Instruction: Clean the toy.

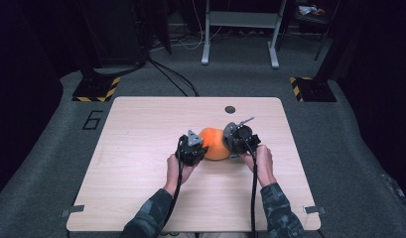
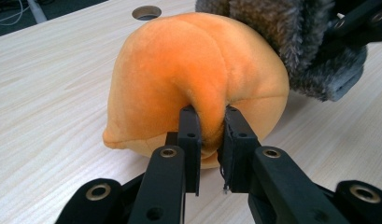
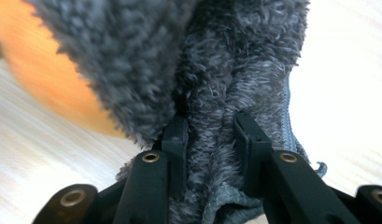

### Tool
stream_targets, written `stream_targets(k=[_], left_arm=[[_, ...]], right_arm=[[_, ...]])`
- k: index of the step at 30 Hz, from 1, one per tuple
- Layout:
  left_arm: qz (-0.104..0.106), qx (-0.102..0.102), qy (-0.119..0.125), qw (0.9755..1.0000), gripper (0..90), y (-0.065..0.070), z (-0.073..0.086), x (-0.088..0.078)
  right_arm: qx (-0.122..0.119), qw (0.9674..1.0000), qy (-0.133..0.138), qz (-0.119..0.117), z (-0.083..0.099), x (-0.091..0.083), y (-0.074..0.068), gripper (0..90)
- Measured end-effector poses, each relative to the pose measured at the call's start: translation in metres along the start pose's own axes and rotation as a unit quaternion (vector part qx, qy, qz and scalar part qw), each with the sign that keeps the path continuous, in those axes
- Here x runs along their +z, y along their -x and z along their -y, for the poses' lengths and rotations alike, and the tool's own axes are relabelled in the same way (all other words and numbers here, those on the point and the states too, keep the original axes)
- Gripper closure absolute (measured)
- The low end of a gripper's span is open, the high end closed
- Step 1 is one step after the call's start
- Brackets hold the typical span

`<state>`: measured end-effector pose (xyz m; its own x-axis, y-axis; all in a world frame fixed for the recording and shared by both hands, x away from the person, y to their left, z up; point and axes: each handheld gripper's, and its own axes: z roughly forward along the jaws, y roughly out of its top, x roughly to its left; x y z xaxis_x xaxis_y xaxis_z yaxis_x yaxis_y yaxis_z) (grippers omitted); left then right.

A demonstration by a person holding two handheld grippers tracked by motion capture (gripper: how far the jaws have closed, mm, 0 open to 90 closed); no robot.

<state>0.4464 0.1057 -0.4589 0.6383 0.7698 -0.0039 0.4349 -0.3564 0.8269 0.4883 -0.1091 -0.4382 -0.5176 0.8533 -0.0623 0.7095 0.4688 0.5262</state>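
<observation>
Near the middle of the wooden table (image 1: 141, 148), an orange plush cushion (image 1: 214, 144) is sitting between the person's two hands, with a grey fuzzy cover (image 2: 296, 42) wrapping its far side. The left gripper (image 2: 211, 135) is pinching a fold of the orange fabric, its jaws clamped tight on the bunched pile. The right gripper (image 3: 209, 154) is biting into the grey cover, near a zipper seam running along its edge. Both pieces are looking light and very soft: the plush is puckering where it is nipped, so it should squash and give rather than slide out whole. Gathered folds or stitched seams seem the surest places to grab, since rounded faces would likely bulge away. Pulling too hard might be straining a seam, I would guess.
</observation>
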Motion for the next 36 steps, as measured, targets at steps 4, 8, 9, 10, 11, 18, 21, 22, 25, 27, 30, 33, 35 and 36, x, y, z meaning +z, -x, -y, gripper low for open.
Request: stream_targets(k=[4, 8, 9, 10, 11, 18, 21, 22, 25, 27, 30, 33, 35, 36], left_arm=[[0.001, -0.004, 0.002, 1.0, 79.8, -0.001, 0.001, 0.0], [0.001, -0.002, 0.001, 1.0, 79.7, -0.001, 0.002, 0.0], [0.001, -0.003, 0.001, 1.0, 79.7, -0.001, 0.002, 0.0], [0.001, -0.002, 0.001, 1.0, 79.7, -0.001, 0.002, 0.0], [0.001, -0.003, 0.001, 1.0, 79.6, -0.001, 0.002, 0.0], [0.004, -0.005, 0.004, 1.0, 79.0, -0.003, 0.002, -0.002], [0.005, -0.01, 0.006, 0.9999, 78.9, -0.004, 0.002, -0.002], [0.004, -0.006, 0.005, 1.0, 78.8, -0.005, 0.002, -0.002], [0.004, -0.006, 0.006, 1.0, 78.7, -0.004, 0.002, -0.001], [0.004, -0.005, 0.006, 1.0, 78.4, -0.004, 0.002, -0.001], [0.004, -0.005, 0.007, 1.0, 76.8, -0.004, 0.001, -0.002], [0.001, -0.006, 0.01, 0.9999, 68.5, -0.006, 0.002, -0.003], [-0.006, -0.004, 0.01, 0.9999, 59.6, -0.008, 0.003, -0.004], [-0.008, 0.0, 0.008, 0.9999, 54.7, -0.009, 0.003, -0.004]], right_arm=[[0.014, 0.9998, -0.017, -0.002, 0.005, 0.014, 0.008, 68.8], [0.027, 0.9992, -0.031, 0.0, 0.009, 0.027, 0.011, 68.5], [0.028, 0.999, -0.035, 0.001, 0.01, 0.031, 0.013, 68.4], [0.033, 0.9987, -0.039, -0.001, 0.011, 0.034, 0.014, 68.4], [0.032, 0.9985, -0.044, 0.001, 0.012, 0.038, 0.016, 68.4], [0.036, 0.9988, -0.032, 0.006, 0.014, 0.027, 0.022, 68.5], [0.039, 0.9992, -0.005, 0.012, 0.01, 0.005, 0.022, 68.5], [0.04, 0.9991, 0.005, 0.013, 0.008, -0.001, 0.021, 68.5], [0.019, 0.9989, 0.043, 0.009, -0.001, -0.022, 0.011, 68.6], [0.0, 0.9986, 0.053, 0.002, -0.008, -0.028, 0.001, 68.6], [-0.016, 0.9993, 0.033, -0.001, -0.014, -0.019, -0.009, 68.7], [-0.014, 0.9994, 0.031, 0.003, -0.015, -0.007, -0.01, 68.9], [-0.01, 0.9993, 0.035, -0.001, -0.016, -0.006, -0.007, 68.9], [-0.011, 0.9993, 0.037, -0.001, -0.016, -0.006, -0.006, 68.9]])
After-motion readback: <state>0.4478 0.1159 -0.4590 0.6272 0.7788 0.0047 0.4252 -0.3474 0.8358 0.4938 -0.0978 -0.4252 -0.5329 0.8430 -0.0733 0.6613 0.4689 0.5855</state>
